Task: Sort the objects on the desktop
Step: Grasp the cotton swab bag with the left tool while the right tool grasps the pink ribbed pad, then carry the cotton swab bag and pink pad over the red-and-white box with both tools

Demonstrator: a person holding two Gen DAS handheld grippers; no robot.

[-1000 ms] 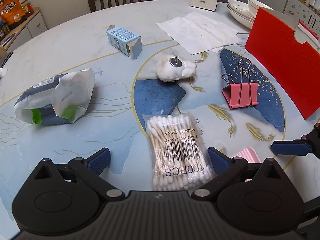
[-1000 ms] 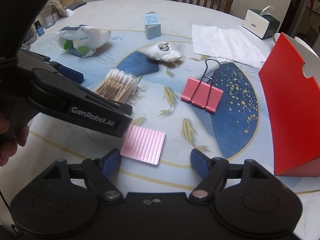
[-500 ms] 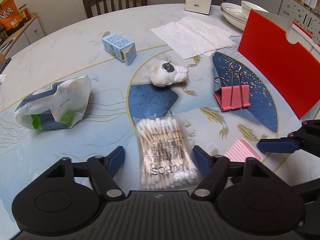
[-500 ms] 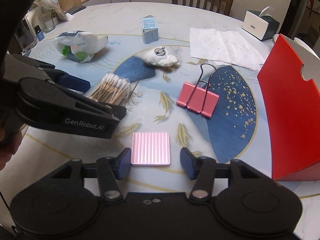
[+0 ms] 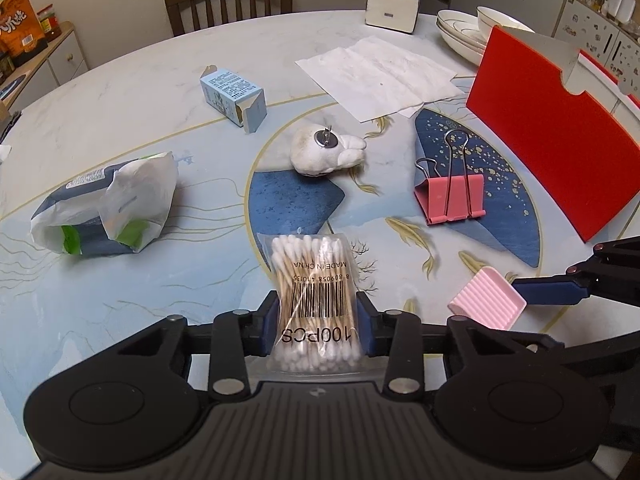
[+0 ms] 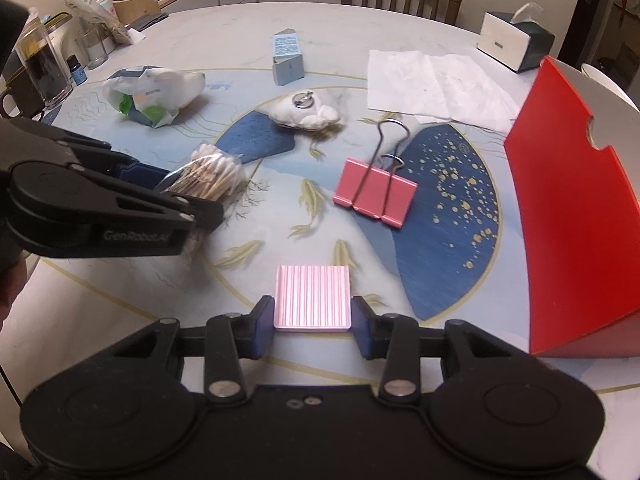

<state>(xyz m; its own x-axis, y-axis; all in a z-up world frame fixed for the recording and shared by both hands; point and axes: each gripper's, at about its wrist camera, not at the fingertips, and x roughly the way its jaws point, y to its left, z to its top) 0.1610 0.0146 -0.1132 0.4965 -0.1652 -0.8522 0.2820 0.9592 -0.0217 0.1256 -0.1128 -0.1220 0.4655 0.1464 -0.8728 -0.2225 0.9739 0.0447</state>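
Note:
My left gripper (image 5: 318, 326) is shut on a clear bag of cotton swabs (image 5: 314, 288), lifted a little off the table; the bag also shows in the right wrist view (image 6: 212, 176). My right gripper (image 6: 313, 326) is shut on a pink ribbed square case (image 6: 313, 296), which shows tilted in the left wrist view (image 5: 486, 304). A pink binder clip (image 5: 450, 196) lies on the blue patch of the table. A red open file box (image 5: 552, 136) stands at the right.
A white plush badge (image 5: 326, 150), a light blue carton (image 5: 234, 96), a wet-wipes pack (image 5: 104, 208), paper sheets (image 5: 380, 74), a tissue box (image 5: 392, 4) and stacked bowls (image 5: 460, 34) are on the round table. Jars (image 6: 40, 68) stand at the far left edge.
Both grippers closed from open: the left onto the cotton swab bag, the right onto the pink case. Both objects have lifted slightly.

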